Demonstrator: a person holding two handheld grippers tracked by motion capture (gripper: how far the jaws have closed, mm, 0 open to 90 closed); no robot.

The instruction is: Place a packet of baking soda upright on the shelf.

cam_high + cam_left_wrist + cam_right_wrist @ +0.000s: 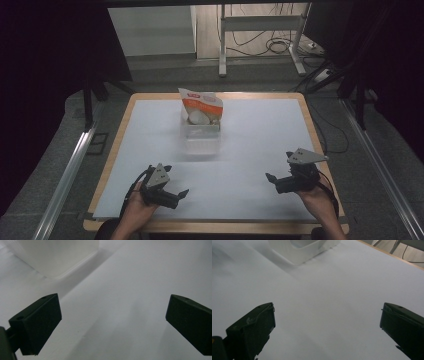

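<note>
Snack pouch (201, 107) stands upright in clear bin (201, 135), far centre of worktop (250, 150). Left claw (176, 186) and right claw (278, 168) both wide, empty, near edge, well apart from bin; likely poised to reach in.

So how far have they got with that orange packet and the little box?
Already done, by the look of it: the orange-and-white pouch stands in the clear plastic box at mid-table. In hand: nothing. The left gripper and right gripper are both open and empty, near the table's front edge, well apart from the box. What is left, if anything, cannot be told from here.
</note>
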